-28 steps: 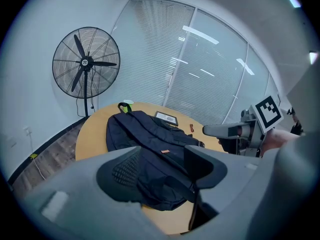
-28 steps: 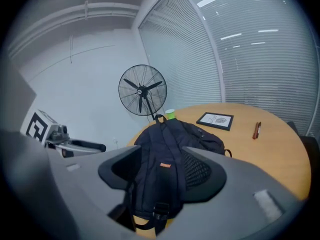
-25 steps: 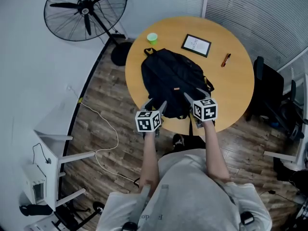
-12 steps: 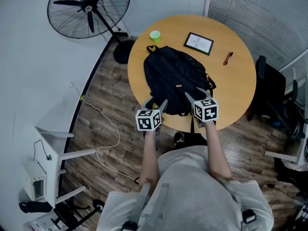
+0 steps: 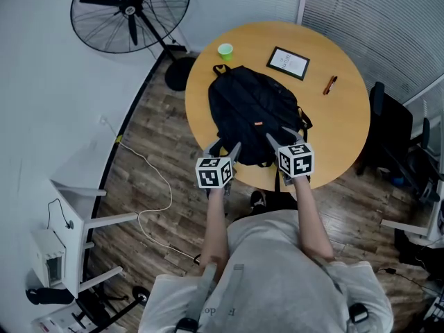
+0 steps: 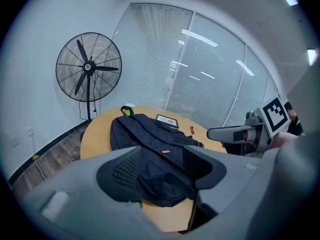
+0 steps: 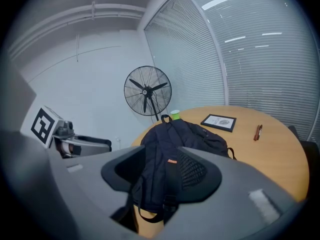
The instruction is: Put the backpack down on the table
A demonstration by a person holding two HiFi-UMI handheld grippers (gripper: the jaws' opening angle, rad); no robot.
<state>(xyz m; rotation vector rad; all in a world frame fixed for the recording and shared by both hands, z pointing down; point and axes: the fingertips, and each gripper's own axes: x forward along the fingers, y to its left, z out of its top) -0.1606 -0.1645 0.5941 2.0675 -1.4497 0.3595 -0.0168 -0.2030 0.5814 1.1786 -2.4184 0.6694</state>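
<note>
1. Left gripper point(image 5: 223, 149): jaws apart, clamped on nothing, at the near end of the backpack point(image 5: 253, 116).
2. Right gripper point(image 5: 281, 138): jaws apart, just been closing; backpack's near end between them, pads not pressing.
3. Table point(image 5: 340, 123): round, wooden.
4. Backpack: flat on table, near end at the edge.
5. Frame point(image 5: 288, 62), cup point(image 5: 225, 50), pen point(image 5: 329, 84): beyond the backpack.

Black backpack point(image 5: 253, 120), tan table point(image 5: 340, 116), green cup point(image 5: 225, 50)
</note>
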